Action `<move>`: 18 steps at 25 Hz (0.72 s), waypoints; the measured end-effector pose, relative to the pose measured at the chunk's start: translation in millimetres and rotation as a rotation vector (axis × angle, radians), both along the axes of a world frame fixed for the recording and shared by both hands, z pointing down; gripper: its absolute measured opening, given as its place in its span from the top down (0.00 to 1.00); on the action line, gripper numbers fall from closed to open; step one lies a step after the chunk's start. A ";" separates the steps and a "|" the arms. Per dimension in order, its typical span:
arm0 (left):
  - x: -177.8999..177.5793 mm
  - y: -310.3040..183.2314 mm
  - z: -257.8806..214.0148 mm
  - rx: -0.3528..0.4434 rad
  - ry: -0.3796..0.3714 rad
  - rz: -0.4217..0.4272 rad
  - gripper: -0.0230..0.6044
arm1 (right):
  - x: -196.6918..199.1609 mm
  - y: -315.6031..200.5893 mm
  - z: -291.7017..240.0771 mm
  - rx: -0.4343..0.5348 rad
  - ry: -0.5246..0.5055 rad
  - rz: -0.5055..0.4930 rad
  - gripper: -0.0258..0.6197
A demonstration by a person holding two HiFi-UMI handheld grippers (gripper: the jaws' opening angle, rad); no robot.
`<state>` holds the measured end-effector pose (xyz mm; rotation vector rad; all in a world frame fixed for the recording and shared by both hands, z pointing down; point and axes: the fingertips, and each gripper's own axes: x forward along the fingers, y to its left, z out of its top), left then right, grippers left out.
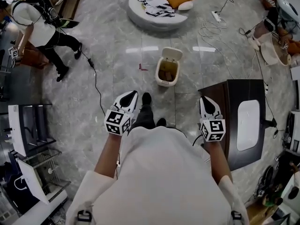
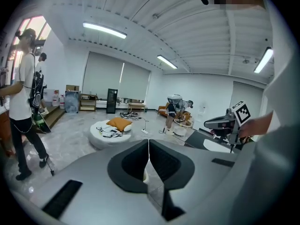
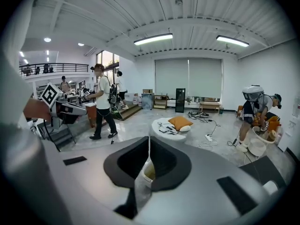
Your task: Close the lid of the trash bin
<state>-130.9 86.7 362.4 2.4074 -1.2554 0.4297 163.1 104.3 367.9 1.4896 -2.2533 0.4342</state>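
Left tool (image 1: 132, 95) and right tool (image 1: 206, 101) face trash bin (image 1: 164, 82), table (image 1: 234, 102) alongside.

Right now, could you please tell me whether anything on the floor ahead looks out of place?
The trash bin stands on the open floor with its lid tipped up and brownish contents showing. Beyond it, loose white cables and a power strip sprawl across the floor.
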 end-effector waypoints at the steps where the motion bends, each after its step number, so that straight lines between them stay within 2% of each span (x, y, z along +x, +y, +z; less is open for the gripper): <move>1: -0.6 -5.1 2.3 -0.007 0.005 0.005 0.93 | -0.8 -4.5 1.1 -0.003 0.001 0.007 0.91; 18: -29.8 -127.2 25.2 -0.077 -0.010 0.138 0.93 | -30.6 -85.6 7.4 -0.069 0.050 0.081 0.91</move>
